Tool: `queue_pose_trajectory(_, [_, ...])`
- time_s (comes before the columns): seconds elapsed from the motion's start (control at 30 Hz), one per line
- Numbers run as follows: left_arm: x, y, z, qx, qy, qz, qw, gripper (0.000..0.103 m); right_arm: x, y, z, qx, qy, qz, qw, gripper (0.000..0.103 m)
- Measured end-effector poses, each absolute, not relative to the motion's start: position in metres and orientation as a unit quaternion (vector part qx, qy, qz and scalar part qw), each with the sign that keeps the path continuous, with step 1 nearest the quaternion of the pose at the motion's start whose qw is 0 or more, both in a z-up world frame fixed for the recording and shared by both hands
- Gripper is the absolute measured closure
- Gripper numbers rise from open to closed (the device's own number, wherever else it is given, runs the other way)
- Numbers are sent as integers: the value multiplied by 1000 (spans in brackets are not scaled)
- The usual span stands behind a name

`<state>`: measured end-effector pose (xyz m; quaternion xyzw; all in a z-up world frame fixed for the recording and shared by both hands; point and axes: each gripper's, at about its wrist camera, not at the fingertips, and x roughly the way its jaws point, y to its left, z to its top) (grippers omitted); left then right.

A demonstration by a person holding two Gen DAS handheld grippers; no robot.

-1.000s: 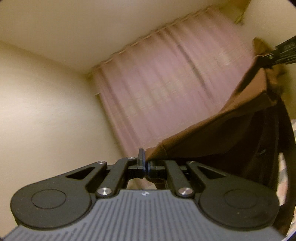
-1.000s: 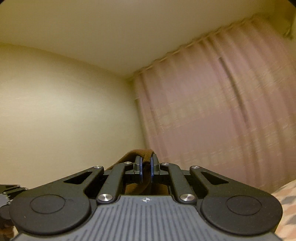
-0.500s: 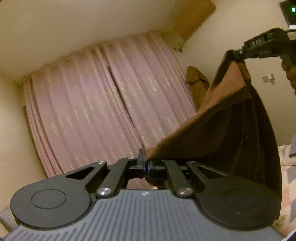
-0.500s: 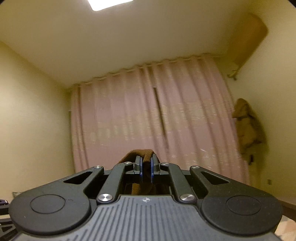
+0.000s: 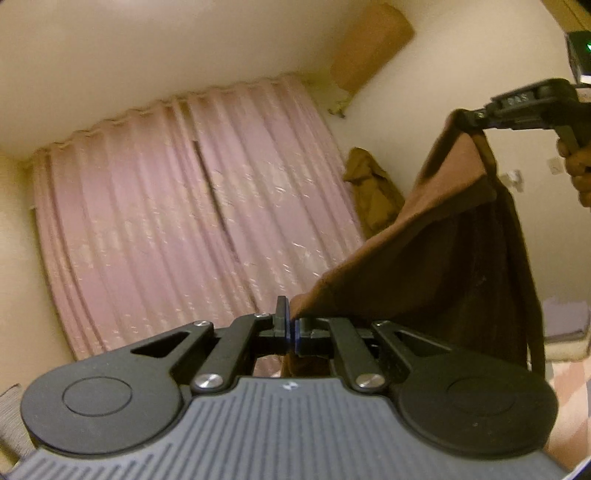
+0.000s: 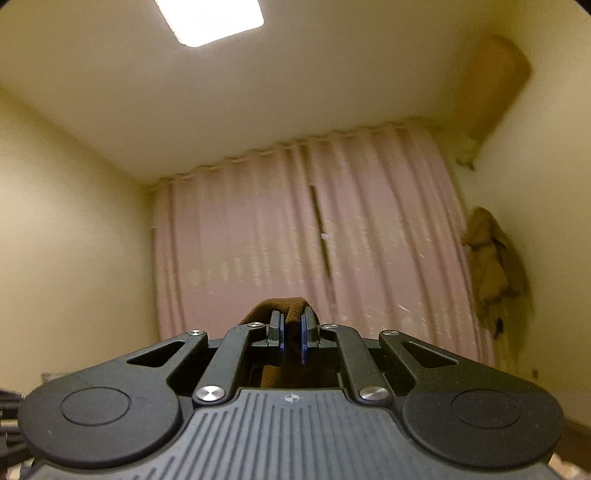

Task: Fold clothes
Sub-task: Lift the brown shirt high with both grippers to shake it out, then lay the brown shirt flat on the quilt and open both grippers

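A dark brown garment (image 5: 436, 258) hangs in the air, stretched between both grippers. My left gripper (image 5: 291, 330) is shut on one corner of it. In the left wrist view the right gripper (image 5: 471, 120) shows at the upper right, held by a hand (image 5: 578, 173), pinching the other top corner. The cloth sags between the two and drops out of sight below. In the right wrist view my right gripper (image 6: 291, 332) is shut on a fold of the brown garment (image 6: 286, 306) that bulges above its fingers.
Both cameras tilt up toward the pink curtains (image 5: 177, 206) and the ceiling. A tan coat (image 6: 491, 266) hangs on the right wall under an air conditioner (image 6: 495, 85). A ceiling light (image 6: 210, 18) is on. Patterned bedding (image 5: 569, 373) shows low right.
Both views have swung from the left wall toward the curtains and right wall. The garment stays gripped at both corners, lifted and spread between the grippers.
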<state>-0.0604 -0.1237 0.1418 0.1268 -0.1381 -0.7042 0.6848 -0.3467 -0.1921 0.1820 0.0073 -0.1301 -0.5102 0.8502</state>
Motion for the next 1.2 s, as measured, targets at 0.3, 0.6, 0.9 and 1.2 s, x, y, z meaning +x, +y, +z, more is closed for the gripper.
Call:
queue_pose_trajectory(0.3, [-64,-87,163,132,-107,-670,722,100,-348,-188,199,-13,-89,-452,887,95])
queue_pose_trajectory(0.6, [6,-253,101,213,27,-649,729,98,-261,-347,147,90,43,-470,877,95])
queue_pose_trajectory(0.9, [106,-469,-130,372,246,-539,715,73,-152,-552,-62,274,222,-516,781,51])
queue_pose_trajectory(1.2, [128,-384,-258,425,366,-495,663,69,-213,-437,-220,380,360,-463,715,39])
